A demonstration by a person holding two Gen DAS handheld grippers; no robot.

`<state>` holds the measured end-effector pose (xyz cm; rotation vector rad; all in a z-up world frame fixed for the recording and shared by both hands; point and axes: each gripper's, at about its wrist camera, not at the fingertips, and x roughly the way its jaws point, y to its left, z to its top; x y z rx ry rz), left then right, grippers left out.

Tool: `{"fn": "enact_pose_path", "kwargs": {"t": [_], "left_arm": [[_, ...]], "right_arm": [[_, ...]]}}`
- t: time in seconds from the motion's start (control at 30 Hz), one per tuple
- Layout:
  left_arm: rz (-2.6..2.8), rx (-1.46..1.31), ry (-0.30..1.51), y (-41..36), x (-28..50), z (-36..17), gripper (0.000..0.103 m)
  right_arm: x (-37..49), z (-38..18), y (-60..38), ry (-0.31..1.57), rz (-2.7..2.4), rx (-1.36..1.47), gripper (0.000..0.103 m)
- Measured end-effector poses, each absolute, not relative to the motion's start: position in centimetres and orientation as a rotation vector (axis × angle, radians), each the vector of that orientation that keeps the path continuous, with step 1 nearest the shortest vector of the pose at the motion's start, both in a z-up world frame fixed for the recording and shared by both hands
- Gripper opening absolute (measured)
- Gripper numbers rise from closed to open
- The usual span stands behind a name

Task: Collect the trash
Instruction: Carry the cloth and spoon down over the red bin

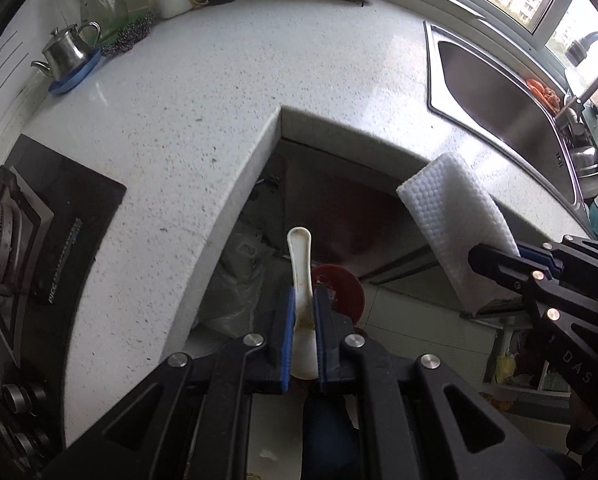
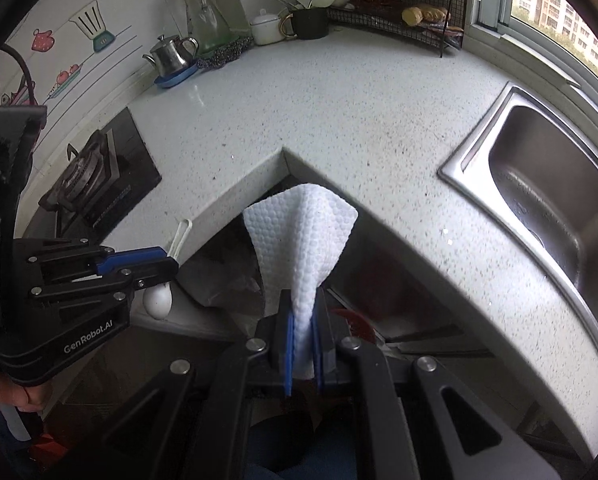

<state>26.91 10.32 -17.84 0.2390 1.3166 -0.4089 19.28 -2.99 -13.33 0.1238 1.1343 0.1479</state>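
My left gripper is shut on a white plastic spoon, whose handle sticks out past the blue pads. It hangs beyond the inner corner of the speckled countertop, over the floor. Below it are a red round container and a grey plastic bag. My right gripper is shut on a crumpled white paper towel, also off the counter edge. In the right wrist view the left gripper is at the left with the spoon. The left wrist view shows the right gripper and its towel at the right.
A steel sink with a faucet is set in the counter on the right, a gas stove on the left. A steel teapot, glass jug, white pot, dark mug and wire rack line the back wall.
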Motion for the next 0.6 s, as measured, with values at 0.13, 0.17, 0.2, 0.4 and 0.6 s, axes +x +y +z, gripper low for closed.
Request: {"fn": "enact_pose_path", "kwargs": {"t": [0.13, 0.17, 0.2, 0.4, 0.6], "left_arm": [[-0.430, 0.243, 1.363, 9.8, 25.7, -20.5, 0.008], [-0.436, 0.246, 1.373, 9.6, 25.5, -21.3, 0.008], [-0.441, 0.251, 1.385, 9.3, 25.3, -22.2, 0.008], [-0.464, 0.268, 1.448, 7.6, 24.1, -28.4, 0.008], [-0.503, 0.254, 1.482, 6.4, 24.0, -36.9, 0.008]], "right_arm": [[18.8, -15.5, -3.4, 1.173, 0.135, 0.130, 0.007], [18.7, -16.1, -3.5, 1.182, 0.131, 0.133, 0.007], [18.6, -16.8, -3.7, 1.191, 0.126, 0.136, 0.007], [18.7, -22.4, -4.9, 1.257, 0.100, 0.145, 0.007], [19.8, -29.6, -6.9, 1.305, 0.065, 0.152, 0.007]]}}
